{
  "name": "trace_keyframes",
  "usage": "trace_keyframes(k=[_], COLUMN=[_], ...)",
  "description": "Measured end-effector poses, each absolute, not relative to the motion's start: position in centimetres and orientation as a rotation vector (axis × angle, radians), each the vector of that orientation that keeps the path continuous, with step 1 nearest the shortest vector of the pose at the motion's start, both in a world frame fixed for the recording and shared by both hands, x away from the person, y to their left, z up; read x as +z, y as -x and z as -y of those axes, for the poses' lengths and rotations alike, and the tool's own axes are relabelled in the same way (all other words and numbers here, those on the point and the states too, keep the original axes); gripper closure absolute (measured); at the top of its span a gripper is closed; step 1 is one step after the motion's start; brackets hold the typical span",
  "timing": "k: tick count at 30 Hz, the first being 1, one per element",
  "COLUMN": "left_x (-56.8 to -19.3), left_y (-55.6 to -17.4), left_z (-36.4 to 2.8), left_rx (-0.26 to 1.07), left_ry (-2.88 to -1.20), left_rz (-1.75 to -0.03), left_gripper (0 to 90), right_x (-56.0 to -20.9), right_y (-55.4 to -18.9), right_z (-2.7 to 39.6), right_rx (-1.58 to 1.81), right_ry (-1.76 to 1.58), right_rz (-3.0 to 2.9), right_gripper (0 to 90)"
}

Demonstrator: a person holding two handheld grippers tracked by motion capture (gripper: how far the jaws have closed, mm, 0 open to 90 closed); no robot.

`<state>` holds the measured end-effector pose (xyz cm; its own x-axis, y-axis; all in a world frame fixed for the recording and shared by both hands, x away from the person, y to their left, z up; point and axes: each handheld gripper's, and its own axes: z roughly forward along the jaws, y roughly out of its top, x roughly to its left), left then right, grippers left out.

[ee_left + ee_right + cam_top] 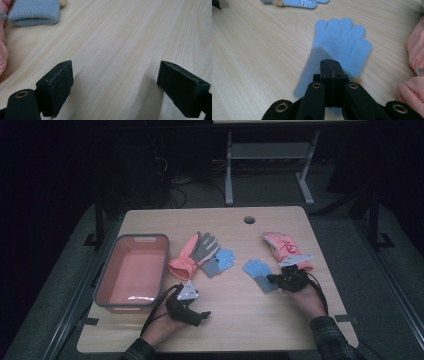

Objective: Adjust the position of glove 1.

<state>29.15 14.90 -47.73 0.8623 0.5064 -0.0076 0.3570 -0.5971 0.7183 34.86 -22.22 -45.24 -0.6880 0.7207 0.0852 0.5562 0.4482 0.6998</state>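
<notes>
A light blue knit glove [256, 269] [342, 37] lies flat, palm down, right of the table's middle. My right gripper [272, 279] [330, 65] is shut, its jaws pressed together right over the glove's cuff end; I cannot tell whether any fabric is pinched. A second blue glove [223, 259] [294, 3] lies left of centre, beside a grey glove [204, 247] and a pink one [184, 262]. My left gripper [201, 316] [115, 87] stands open above bare wood near the front edge, with a blue cuff [35, 12] farther off.
A pink plastic bin [142, 238] stands at the table's left side. Another pink padded glove [282, 246] [415, 50] lies just beyond and to the right of my right gripper. A round cable hole [249, 219] sits near the far edge.
</notes>
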Motion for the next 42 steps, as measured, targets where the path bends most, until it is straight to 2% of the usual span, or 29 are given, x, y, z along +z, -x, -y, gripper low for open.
trace_keyframes(k=[42], left_x=[-47.7], left_y=[-29.2], left_z=[-14.9], left_rx=[0.261], left_ry=[-2.269], left_rz=[-0.620], left_gripper=[12.8], right_x=[-45.6], right_y=[-32.7], right_z=[19.6], right_rx=[1.057], right_ry=[-0.960], right_rz=[-2.680], right_gripper=[90.0])
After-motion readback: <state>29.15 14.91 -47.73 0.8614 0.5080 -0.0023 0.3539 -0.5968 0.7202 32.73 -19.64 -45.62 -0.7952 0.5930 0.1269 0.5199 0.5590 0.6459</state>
